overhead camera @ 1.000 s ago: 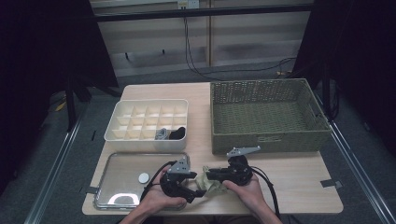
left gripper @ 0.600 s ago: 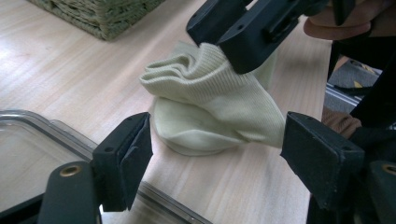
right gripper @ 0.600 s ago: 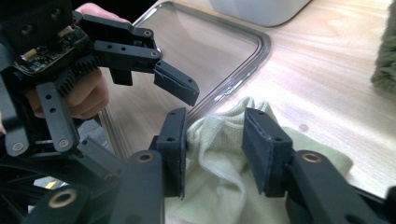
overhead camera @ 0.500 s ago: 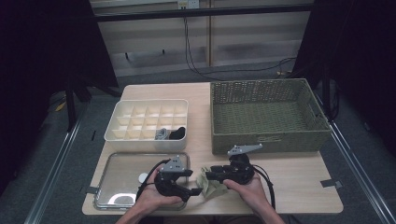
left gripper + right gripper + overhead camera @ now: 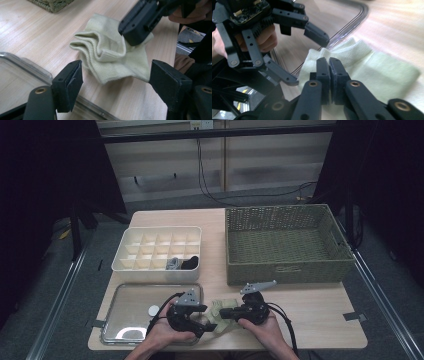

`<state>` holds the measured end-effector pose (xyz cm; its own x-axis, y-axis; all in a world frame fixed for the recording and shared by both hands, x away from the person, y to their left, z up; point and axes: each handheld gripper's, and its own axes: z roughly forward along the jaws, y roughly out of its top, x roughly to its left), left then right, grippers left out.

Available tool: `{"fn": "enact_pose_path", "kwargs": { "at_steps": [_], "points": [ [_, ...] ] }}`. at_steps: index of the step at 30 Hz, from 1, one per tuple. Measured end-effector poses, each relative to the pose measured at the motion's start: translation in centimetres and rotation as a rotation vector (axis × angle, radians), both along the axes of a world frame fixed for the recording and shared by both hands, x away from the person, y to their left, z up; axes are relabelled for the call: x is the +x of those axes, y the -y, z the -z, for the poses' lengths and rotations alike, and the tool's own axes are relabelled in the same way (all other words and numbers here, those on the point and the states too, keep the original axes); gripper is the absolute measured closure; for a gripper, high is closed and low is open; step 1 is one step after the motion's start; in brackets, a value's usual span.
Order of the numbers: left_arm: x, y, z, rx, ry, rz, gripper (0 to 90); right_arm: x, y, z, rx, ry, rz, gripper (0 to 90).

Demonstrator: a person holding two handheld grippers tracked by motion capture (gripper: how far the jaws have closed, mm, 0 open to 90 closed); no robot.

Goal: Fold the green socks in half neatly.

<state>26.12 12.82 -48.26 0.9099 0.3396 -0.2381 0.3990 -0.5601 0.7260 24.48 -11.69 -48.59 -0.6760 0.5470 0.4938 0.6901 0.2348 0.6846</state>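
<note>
Pale green sock (image 5: pixel 112 60) bunched at 12 o'clock of spread left gripper (image 5: pixel 115 82); right gripper (image 5: pixel 329 65) pressed together, pinching sock's far fold; left nearer free edge.

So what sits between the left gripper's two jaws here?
In the left gripper view, the pale green sock lies between the open jaws of the left gripper, untouched.

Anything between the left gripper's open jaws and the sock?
Nothing visible. In the left gripper view the left gripper stands open facing the pale green sock, with bare table between. The right gripper is already on the sock's far edge, jaws closed, not in the left one's path.
</note>
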Motion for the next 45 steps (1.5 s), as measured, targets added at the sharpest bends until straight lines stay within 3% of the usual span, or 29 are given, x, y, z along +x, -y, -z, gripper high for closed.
{"fn": "enact_pose_path", "kwargs": {
  "at_steps": [5, 7, 10, 12, 15, 19, 24, 29, 33, 35, 39, 45],
  "points": [
    [0.2, -0.2, -0.2, -0.016, 0.000, -0.008, 29.3, -0.6, -0.6, 1.4, -0.066, -0.018, -0.019, 88.9],
    [0.2, -0.2, -0.3, -0.029, -0.002, -0.015, 34.4, -0.8, -0.7, 1.9, -0.084, -0.025, -0.028, 88.5],
    [0.3, -0.2, -0.5, -0.045, -0.003, -0.030, 39.2, -1.0, -0.6, 1.9, -0.074, -0.027, -0.032, 80.2],
    [0.4, -0.2, -0.5, -0.045, 0.002, -0.041, 37.4, -1.1, -0.3, 1.6, -0.072, -0.022, -0.029, 73.6],
    [0.7, -0.2, -0.7, -0.056, 0.003, -0.048, 38.1, -1.3, 0.5, 0.9, -0.057, -0.012, -0.005, 71.3],
    [1.0, -0.1, -1.2, -0.067, 0.011, -0.048, 45.7, -1.5, 1.5, 0.2, -0.036, -0.001, 0.011, 71.5],
    [1.4, 0.5, -1.8, -0.085, 0.012, -0.041, 55.9, -1.4, 3.1, -0.5, -0.024, 0.007, 0.051, 82.3],
    [1.6, 2.1, -1.6, -0.068, 0.006, -0.011, 65.5, -0.2, 3.9, 0.3, -0.091, 0.009, 0.111, 82.9],
    [2.0, 3.5, -1.3, -0.069, -0.004, 0.007, 66.4, 0.2, 3.7, 1.1, -0.100, -0.001, 0.110, 83.4],
    [2.3, 4.0, -0.8, -0.039, -0.013, 0.010, 66.3, 0.1, 3.5, 1.5, -0.118, -0.009, 0.103, 84.2],
    [2.4, 4.0, 0.5, 0.006, -0.011, 0.013, 66.1, -0.1, 3.5, 1.8, -0.120, -0.013, 0.098, 84.9],
    [2.5, 3.7, 1.1, 0.013, -0.018, 0.038, 64.8, -0.2, 3.4, 1.9, -0.119, -0.007, 0.104, 83.9]
  ]
}}
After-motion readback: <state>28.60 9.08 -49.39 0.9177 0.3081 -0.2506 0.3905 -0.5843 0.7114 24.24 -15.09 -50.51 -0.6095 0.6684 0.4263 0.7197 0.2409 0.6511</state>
